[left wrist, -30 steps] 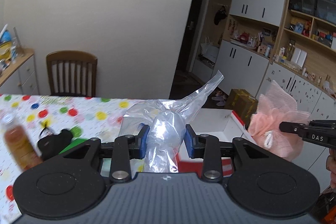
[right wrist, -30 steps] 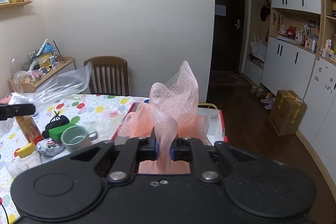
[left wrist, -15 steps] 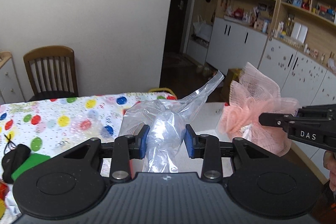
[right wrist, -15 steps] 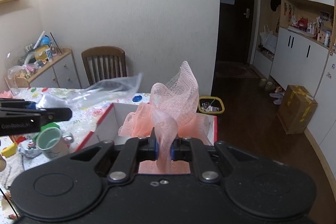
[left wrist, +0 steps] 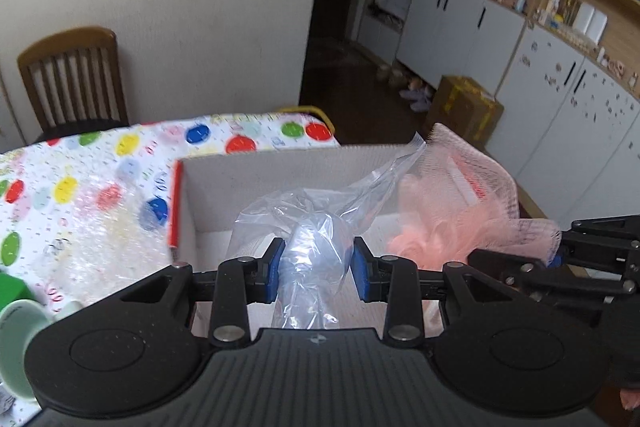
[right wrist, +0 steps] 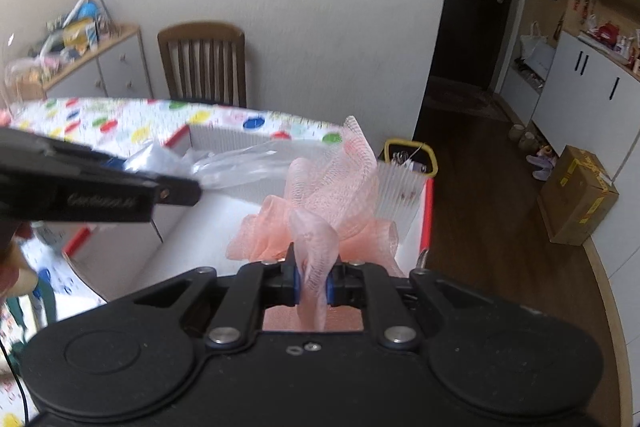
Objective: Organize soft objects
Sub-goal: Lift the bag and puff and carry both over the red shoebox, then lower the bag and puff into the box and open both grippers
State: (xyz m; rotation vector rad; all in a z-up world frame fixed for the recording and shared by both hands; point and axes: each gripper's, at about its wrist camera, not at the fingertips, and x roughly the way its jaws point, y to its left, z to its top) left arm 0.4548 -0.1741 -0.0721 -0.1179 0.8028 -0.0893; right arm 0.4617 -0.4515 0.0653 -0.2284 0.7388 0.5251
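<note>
Both grippers are over the box (left wrist: 224, 183), a white carton with red edges sitting at the desk's (left wrist: 100, 163) end, beyond the dotted cloth. What shows of its floor looks bare; the bag and the loofah hang above it, and I can't tell whether either touches the bottom.

The left gripper (left wrist: 317, 269) has its blue pads pressed on the gathered neck of the clear bag (left wrist: 312, 227), jaws partly apart with the plastic bunched between them. The bag's long axis runs away from the gripper, its loose tail pointing up toward the box's far right corner.

The right gripper (right wrist: 313, 285) is pinched nearly closed on a fold of the pink mesh loofah (right wrist: 332, 195), just right of the bag, near the box's right wall. Its ruffles billow outward, one flap standing straight up.

A green mug (left wrist: 20, 343) stands on the desk left of the box.
</note>
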